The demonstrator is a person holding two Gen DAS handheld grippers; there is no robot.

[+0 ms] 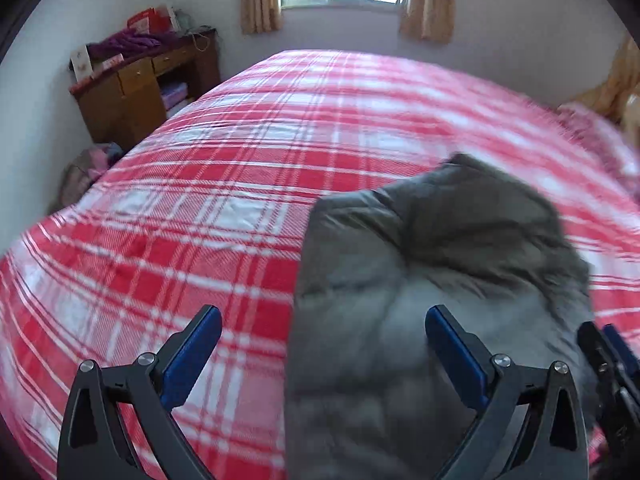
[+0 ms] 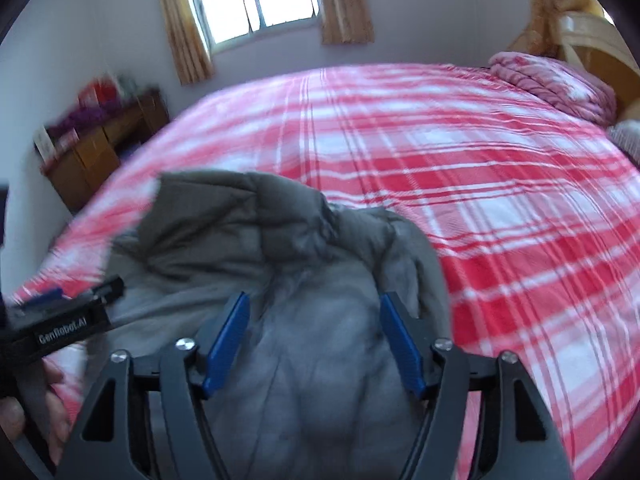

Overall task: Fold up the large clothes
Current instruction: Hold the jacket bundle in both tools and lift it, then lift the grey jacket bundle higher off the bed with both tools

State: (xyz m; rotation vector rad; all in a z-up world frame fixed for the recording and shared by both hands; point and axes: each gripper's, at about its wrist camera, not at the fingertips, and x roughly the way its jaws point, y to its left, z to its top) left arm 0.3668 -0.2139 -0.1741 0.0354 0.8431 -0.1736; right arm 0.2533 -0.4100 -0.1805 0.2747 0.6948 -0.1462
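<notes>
Looking along the left tongs (image 1: 323,330), their blue pads are standing wide apart and gripping nothing; the grey padded jacket (image 1: 432,280) is lying on the red plaid bed (image 1: 200,200), with its left edge running between the pads and only the right pad over the cloth. Its upper part is bunching into a lumpy mound rather than lying flat. If the tongs are closing here, they are likely catching a single thin edge or missing it, and the fold is going crooked.

Looking along the right tongs (image 2: 316,340), the pads are also apart, with the jacket's pale lining beneath them but not pinched. Puffy layers are sitting stacked there, so a bite could be taking several at once and dragging the whole heap. The left tongs are hovering close by, and the two could collide.
</notes>
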